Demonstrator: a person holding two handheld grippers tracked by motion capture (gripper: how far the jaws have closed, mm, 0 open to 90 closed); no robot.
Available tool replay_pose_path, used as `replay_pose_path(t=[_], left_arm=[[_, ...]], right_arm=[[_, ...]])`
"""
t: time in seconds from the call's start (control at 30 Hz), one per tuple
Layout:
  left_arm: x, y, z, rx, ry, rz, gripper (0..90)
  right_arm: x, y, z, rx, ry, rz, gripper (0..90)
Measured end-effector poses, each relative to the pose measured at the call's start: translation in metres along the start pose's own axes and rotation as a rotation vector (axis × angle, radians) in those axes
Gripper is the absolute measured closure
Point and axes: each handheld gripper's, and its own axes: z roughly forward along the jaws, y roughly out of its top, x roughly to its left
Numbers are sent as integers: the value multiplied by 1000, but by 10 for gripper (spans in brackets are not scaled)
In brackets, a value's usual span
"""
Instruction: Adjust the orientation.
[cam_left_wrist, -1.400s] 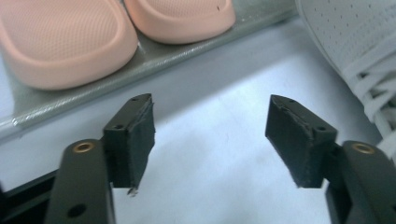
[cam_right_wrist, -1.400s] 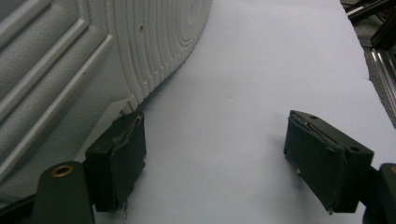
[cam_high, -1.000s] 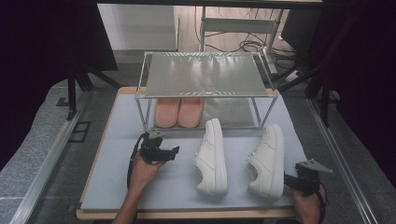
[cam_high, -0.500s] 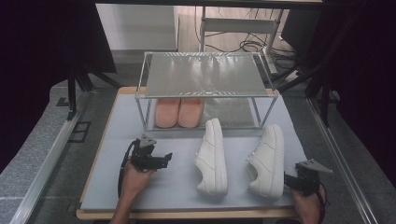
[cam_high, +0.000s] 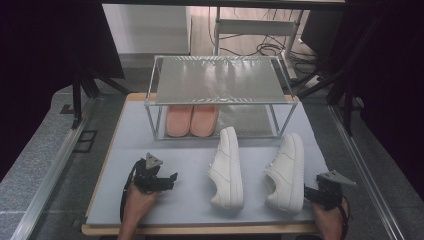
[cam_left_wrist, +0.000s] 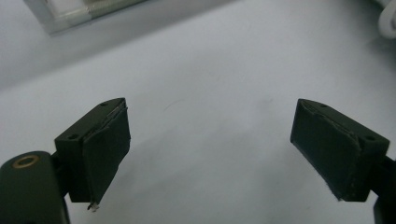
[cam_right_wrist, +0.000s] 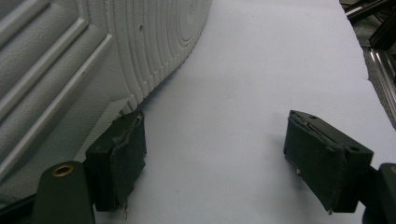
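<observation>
With the pair of peach slippers (cam_high: 191, 120) already on the lower tier of the clear-topped metal rack (cam_high: 220, 80), two white leather sneakers (cam_high: 227, 167) lie on the grey mat (cam_high: 150, 145) unshelved, beside the empty, wide-open left gripper (cam_high: 167, 181) and right gripper (cam_right_wrist: 215, 158).

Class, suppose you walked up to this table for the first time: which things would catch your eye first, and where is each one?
Two white lace-up sneakers, the left white sneaker and the right white sneaker, lie on their sides at the middle and right of the pale grey table mat. Behind them stands a metal-framed two-tier shoe rack with a pair of pink slippers on its lower level. An open left gripper and right gripper flank the sneakers.
</observation>
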Motion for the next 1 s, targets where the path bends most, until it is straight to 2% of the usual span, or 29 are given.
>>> replay_pose_path(t=[0.17,0.27,0.47,0.67,0.83,1.0], left_arm=[[4,-9,7,33,9,-5,124],[5,-10,7,34,7,-17,127],[4,-11,8,32,14,-12,125],[4,-11,8,33,14,-14,124],[4,-11,8,33,14,-14,123],[4,-11,8,33,14,-12,124]], right_arm=[[0,0,0,-1,0,1,209],[0,0,0,-2,1,0,209],[0,0,0,0,0,3,212],[-2,3,-2,27,3,-11,243],[-7,7,-7,29,14,12,288],[-10,11,-12,27,23,27,289]])
